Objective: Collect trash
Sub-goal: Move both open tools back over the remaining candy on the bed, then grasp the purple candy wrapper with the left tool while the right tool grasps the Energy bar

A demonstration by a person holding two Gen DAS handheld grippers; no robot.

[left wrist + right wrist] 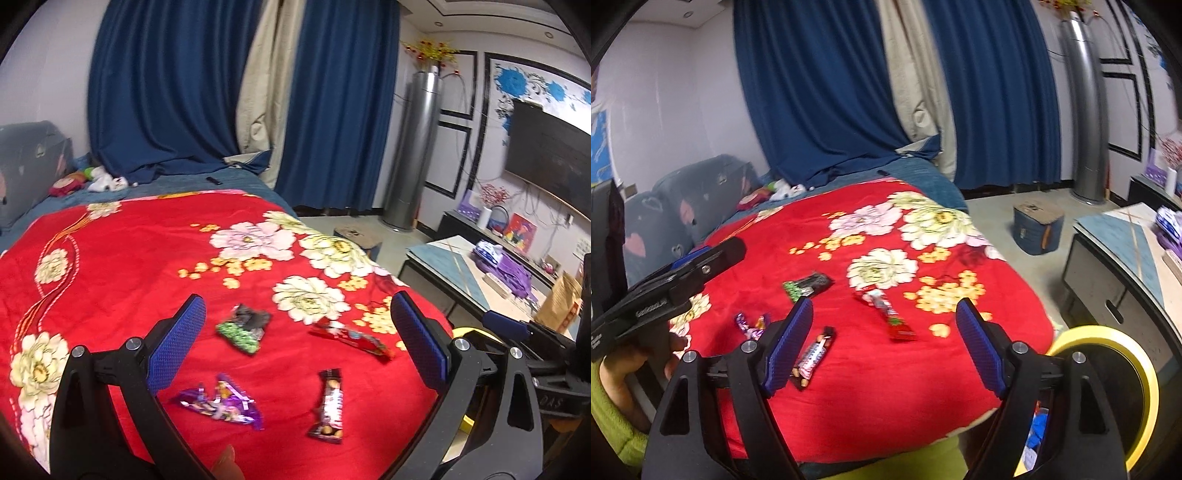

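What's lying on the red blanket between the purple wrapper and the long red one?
In the left wrist view, a dark brown snack bar wrapper lies between the purple wrapper and the long red wrapper, nearer the blanket's front edge.

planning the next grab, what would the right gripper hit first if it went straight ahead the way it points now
Probably the long red wrapper lying on the red floral blanket, just ahead of the open right gripper; depth is unclear, so it might meet bare blanket first.

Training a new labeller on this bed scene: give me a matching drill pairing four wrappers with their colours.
Things:
1. wrapper farthest up the blanket
2. long wrapper nearest the bin side
3. wrapper nearest the left hand-held gripper
4. bar wrapper at the near edge

Colours:
A. purple
B. red
C. dark brown with white
D. green and black

Pairs: 1-D, 2-B, 3-A, 4-C
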